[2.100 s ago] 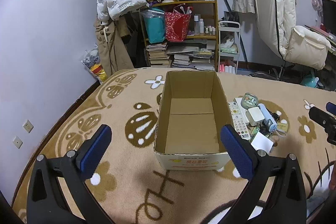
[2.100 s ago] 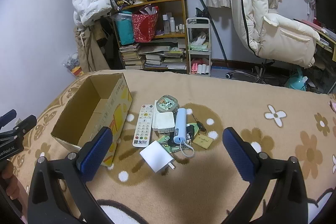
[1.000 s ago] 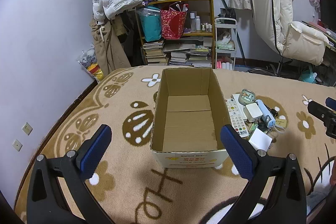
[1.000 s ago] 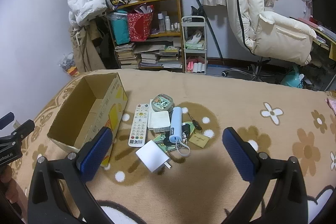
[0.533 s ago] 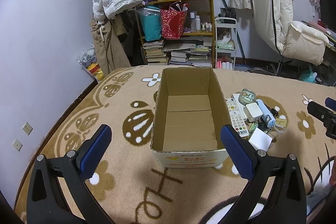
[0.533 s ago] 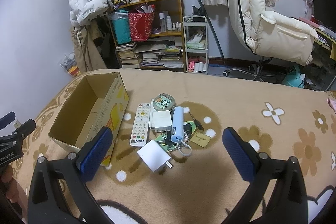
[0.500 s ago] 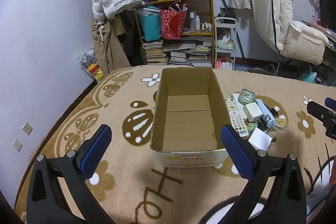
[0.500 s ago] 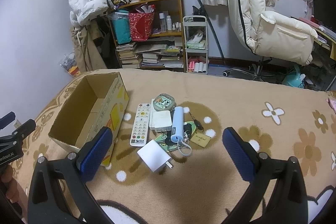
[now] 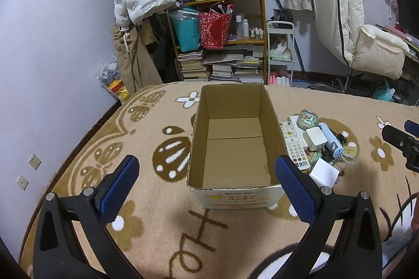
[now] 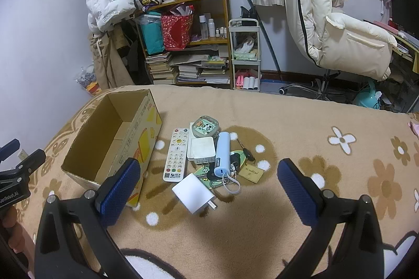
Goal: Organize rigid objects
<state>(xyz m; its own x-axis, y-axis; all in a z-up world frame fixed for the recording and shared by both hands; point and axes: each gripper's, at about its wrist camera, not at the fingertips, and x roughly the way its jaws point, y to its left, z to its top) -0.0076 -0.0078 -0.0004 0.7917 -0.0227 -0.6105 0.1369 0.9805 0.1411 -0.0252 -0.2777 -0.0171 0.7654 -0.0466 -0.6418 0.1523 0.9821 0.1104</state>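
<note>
An open, empty cardboard box (image 9: 235,145) stands on the patterned blanket; it also shows at the left of the right wrist view (image 10: 115,137). Right of it lies a pile: a white remote (image 10: 176,154), a white square adapter (image 10: 202,149), a white charger plug (image 10: 193,193), a light-blue power bank (image 10: 222,153), a round cartoon tin (image 10: 205,126), keys and a tan tag (image 10: 251,173). My left gripper (image 9: 207,187) is open and empty just in front of the box. My right gripper (image 10: 208,190) is open and empty, over the charger plug.
A cluttered wooden shelf (image 9: 222,43) with books and bags, a white cart (image 10: 246,56) and a cream padded chair (image 10: 340,25) stand beyond the bed's far edge. A purple wall (image 9: 52,56) lies to the left.
Both views shifted only slightly; the box and the pile sit marginally lower and closer in frame. Nothing was grasped or moved.
</note>
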